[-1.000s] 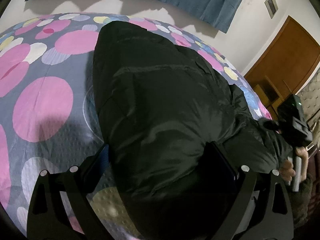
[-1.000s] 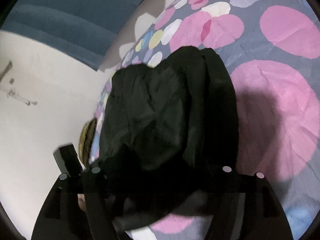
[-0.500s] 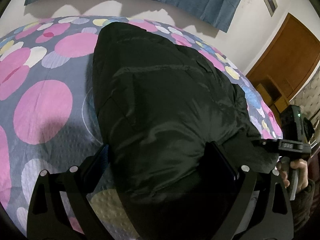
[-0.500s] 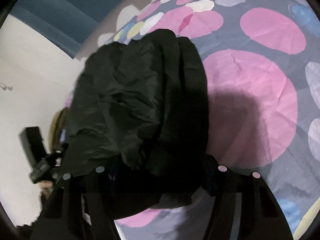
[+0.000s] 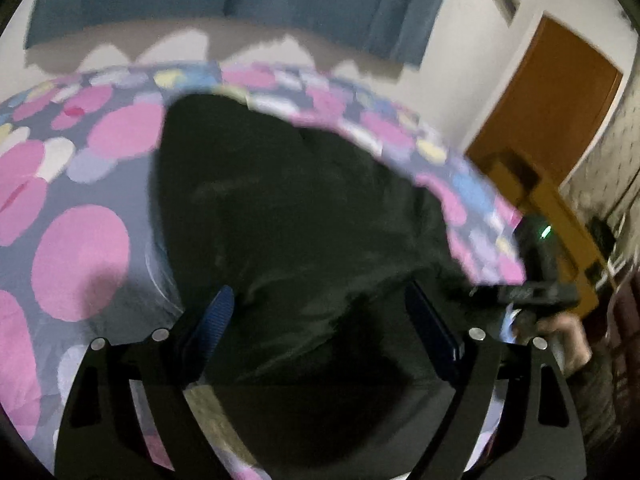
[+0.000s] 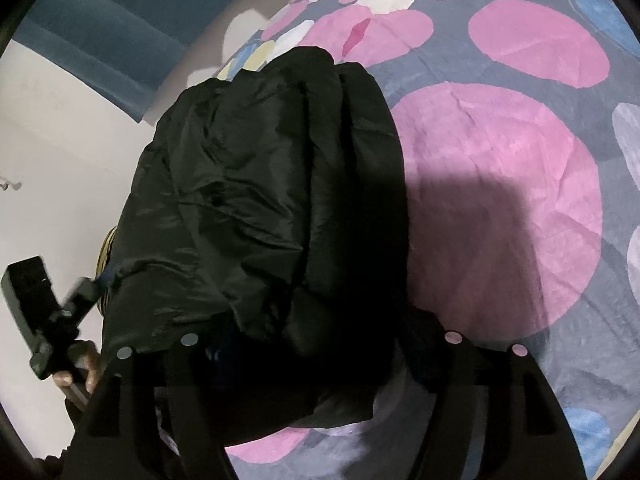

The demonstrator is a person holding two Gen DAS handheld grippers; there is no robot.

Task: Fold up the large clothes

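A large black puffy jacket [image 5: 288,216] lies folded lengthwise on a grey bedspread [image 5: 80,248] with pink dots. My left gripper [image 5: 320,320] is open, its blue-padded fingers [image 5: 212,320] straddling the jacket's near end. The left wrist view is blurred. In the right wrist view the jacket [image 6: 256,208] bulges over my right gripper [image 6: 312,352], whose fingertips are hidden under the black fabric. The right gripper also shows at the right edge of the left wrist view [image 5: 540,292], and the left one at the left edge of the right wrist view [image 6: 40,320].
The bedspread [image 6: 500,200] stretches to the right of the jacket. Blue curtains [image 5: 240,4] hang behind the bed. A brown door [image 5: 552,112] and wooden furniture [image 5: 556,216] stand at the right. A white wall [image 6: 60,160] is beyond the bed's edge.
The left gripper has tilted up and pulled back, so more curtain and wall show and the view is blurred. The jacket's near end has bunched higher over the right gripper.
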